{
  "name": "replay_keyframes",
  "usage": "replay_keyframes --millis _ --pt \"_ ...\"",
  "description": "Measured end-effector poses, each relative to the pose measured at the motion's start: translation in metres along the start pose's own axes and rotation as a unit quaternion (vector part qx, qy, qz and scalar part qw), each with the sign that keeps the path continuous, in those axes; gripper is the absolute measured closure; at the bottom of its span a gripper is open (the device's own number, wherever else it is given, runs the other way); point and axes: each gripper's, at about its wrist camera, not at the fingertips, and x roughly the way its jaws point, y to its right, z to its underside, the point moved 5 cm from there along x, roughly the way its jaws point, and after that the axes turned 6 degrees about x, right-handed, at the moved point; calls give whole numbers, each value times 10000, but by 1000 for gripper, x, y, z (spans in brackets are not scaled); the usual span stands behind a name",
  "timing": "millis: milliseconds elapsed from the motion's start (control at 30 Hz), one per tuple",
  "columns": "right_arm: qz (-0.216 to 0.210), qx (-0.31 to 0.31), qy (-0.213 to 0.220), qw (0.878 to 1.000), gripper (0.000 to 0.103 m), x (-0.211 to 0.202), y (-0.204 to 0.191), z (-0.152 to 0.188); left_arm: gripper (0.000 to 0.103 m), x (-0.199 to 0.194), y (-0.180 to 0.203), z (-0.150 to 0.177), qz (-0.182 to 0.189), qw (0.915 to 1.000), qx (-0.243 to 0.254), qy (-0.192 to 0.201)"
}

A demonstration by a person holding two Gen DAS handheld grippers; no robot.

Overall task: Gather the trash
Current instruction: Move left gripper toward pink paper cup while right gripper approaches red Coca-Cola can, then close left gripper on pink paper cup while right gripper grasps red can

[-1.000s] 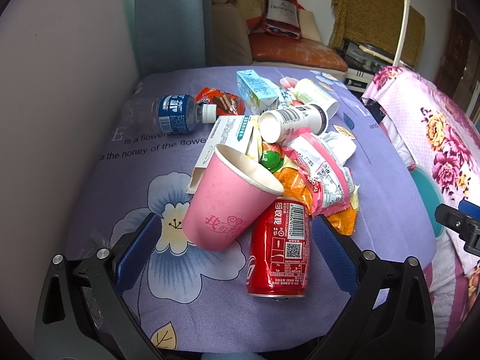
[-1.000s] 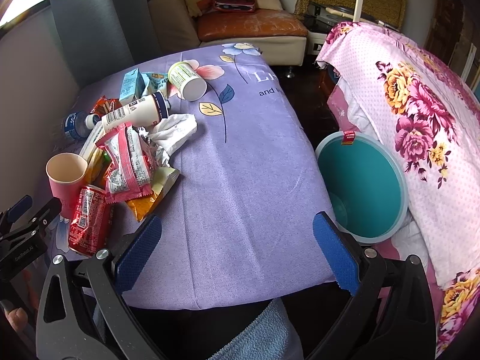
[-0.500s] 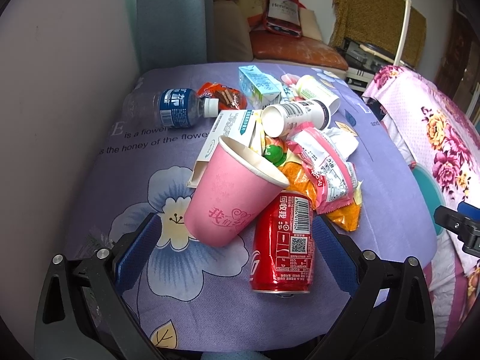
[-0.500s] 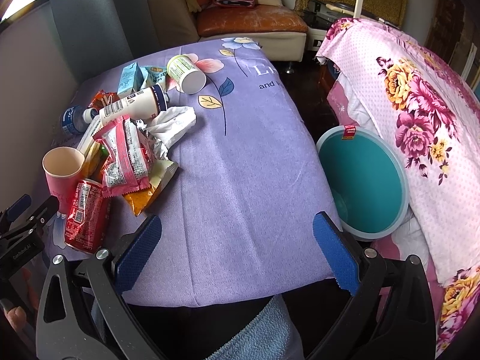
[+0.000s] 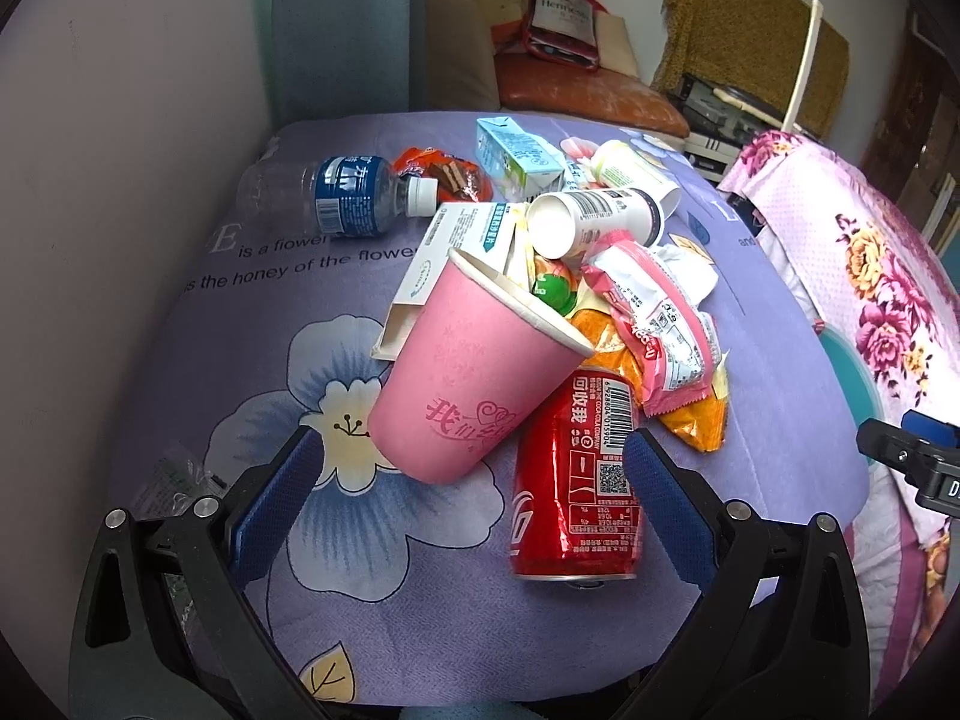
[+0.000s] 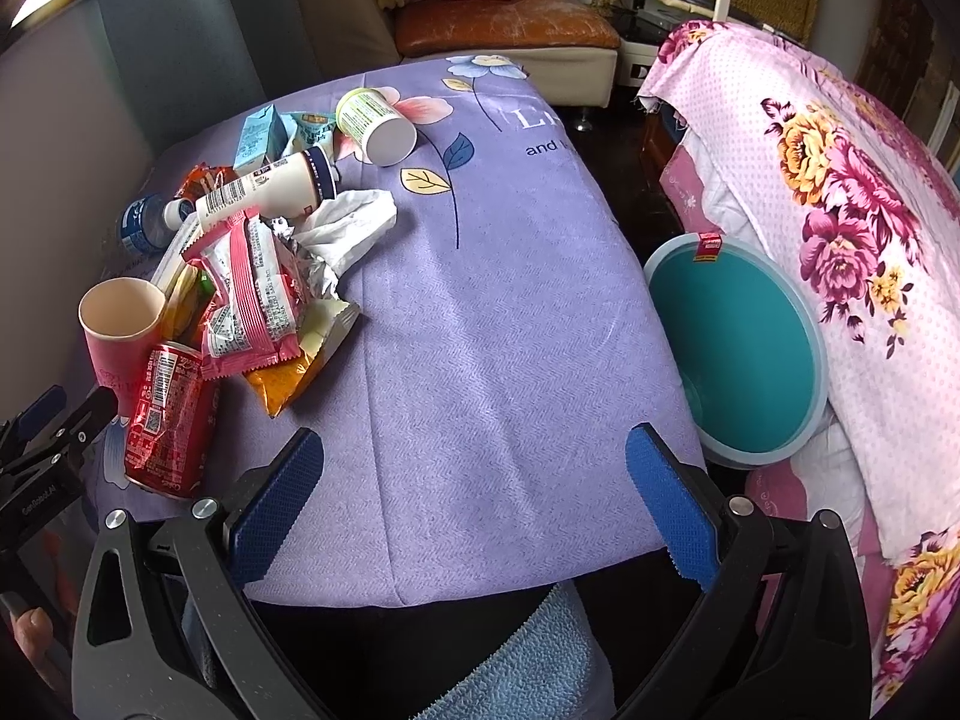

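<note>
A heap of trash lay on a table draped in a purple floral tablecloth printed with the words "honey of the flower," in a room with a tan sofa at the far end. The left gripper stood wide apart, holding nothing, its blue pads flanking a tilted pink paper cup that leaned on a crushed red cola can. Behind them sat a pink snack wrapper, an orange wrapper, a white bottle on its side, a flattened cardboard box, a clear water bottle with a blue label, and a light blue carton. The right gripper also stood wide apart and unloaded above bare cloth near the table's front edge. A teal trash bin waited beside the table, against a bed covered in a pink floral sheet.
</note>
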Motion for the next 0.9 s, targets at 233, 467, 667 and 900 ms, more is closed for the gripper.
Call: replay_keyframes --millis 233,467,667,900 --pt "-88 -16 -257 9996 6 13 -7 5 3 20 -15 4 80 9997 -28 -227" --pt "-148 -29 -429 9990 6 25 -13 7 4 29 -31 -3 404 9989 -145 -181" --pt "-295 -40 -629 9976 6 33 -23 9 7 41 -25 -9 622 9976 171 -246" --pt "-581 6 -902 9942 6 41 -38 12 35 59 -13 -12 783 9954 424 -350"
